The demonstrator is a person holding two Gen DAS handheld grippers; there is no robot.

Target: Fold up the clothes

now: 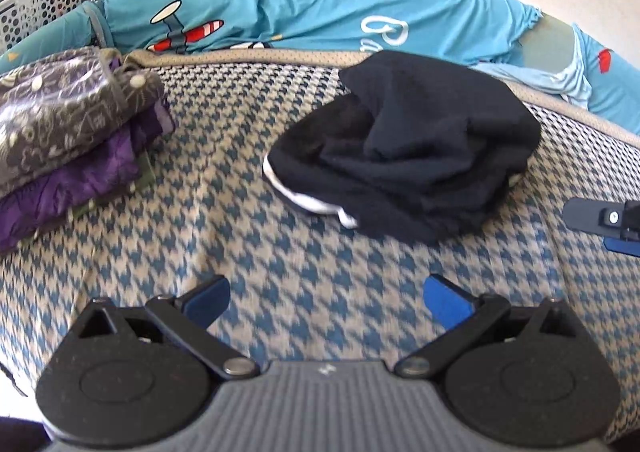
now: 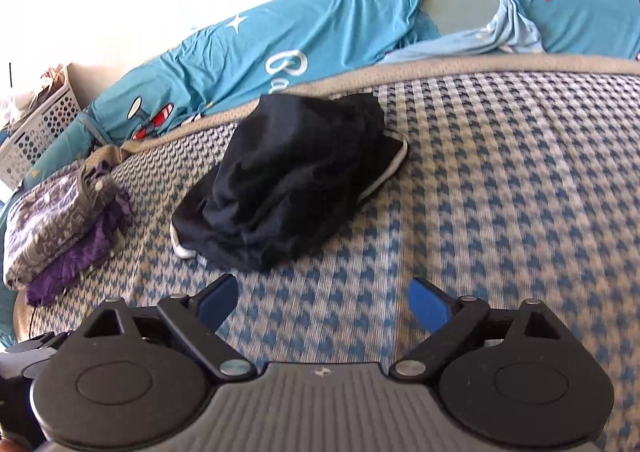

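**Black garment lies crumpled on the bed, both tongs empty**

The black garment (image 1: 404, 156) with a white trim lies in a loose heap on the checkered blanket (image 1: 280, 252) that covers the bed. It is not folded flat; the cloth is bunched and the white edge shows at its near left side. In the right wrist view the same garment (image 2: 288, 188) is ahead and a little to the left of the tongs.

The left tongs (image 1: 326, 302) hang above the blanket, near to the garment but apart from it. Their blue pads stand wide apart and nothing is between them. The right tongs (image 2: 322, 306) are also spread wide and hold nothing; only the blanket shows between the pads. One part of the right tongs appears at the right edge of the left wrist view.

To the far left lies a stack of folded clothes (image 1: 68, 132), grey patterned on top and purple below. Behind the blanket lies a turquoise sheet (image 1: 280, 4) with printed pictures, and at the far left stands a white perforated basket (image 1: 40, 8).
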